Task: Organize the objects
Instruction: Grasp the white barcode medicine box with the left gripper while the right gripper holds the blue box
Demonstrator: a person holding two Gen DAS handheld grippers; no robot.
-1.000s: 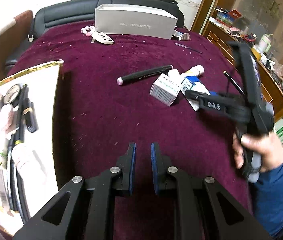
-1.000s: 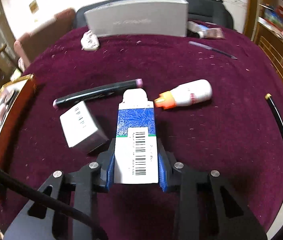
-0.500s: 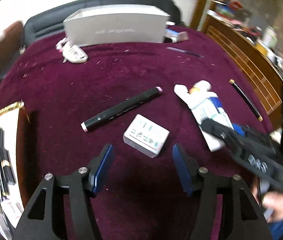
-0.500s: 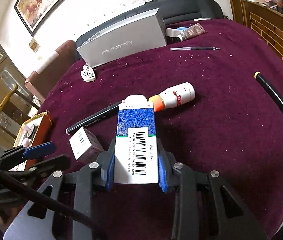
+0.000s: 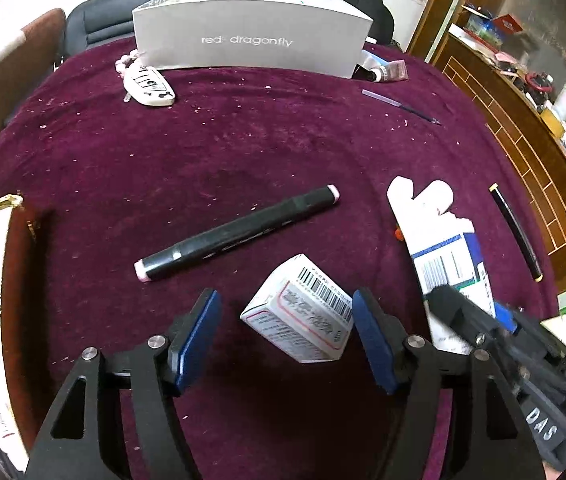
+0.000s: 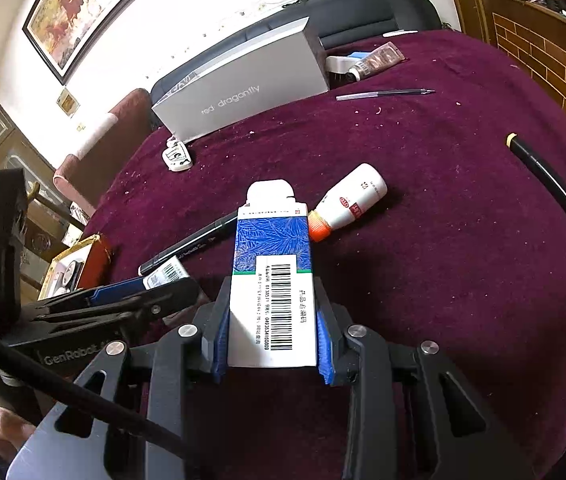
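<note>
A small white box (image 5: pixel 299 312) with a barcode lies on the maroon cloth. My left gripper (image 5: pixel 285 304) straddles it, jaws opening. The left pad stands clear of the box and the right pad is close to its edge. In the right wrist view the same box (image 6: pixel 165 274) peeks out beside the left gripper's fingers (image 6: pixel 123 292). My right gripper (image 6: pixel 271 328) is shut on a blue-and-white carton (image 6: pixel 271 240), held above the cloth. That carton (image 5: pixel 443 248) also shows at the right of the left wrist view.
A black marker (image 5: pixel 239 236) lies just beyond the small box. A white bottle (image 6: pixel 351 204) with an orange cap sits behind the carton. At the left is a gold-rimmed tray (image 5: pixel 3 204) of items. A grey shoe box (image 5: pixel 251 40), key fob (image 5: pixel 149 88), pen (image 5: pixel 399 106) and black stick (image 5: pixel 515 232) lie around.
My left gripper has swung from near the tray over to the small white box, and its jaws have gone from shut to wide apart. The right gripper tilted up with the carton still in it.
</note>
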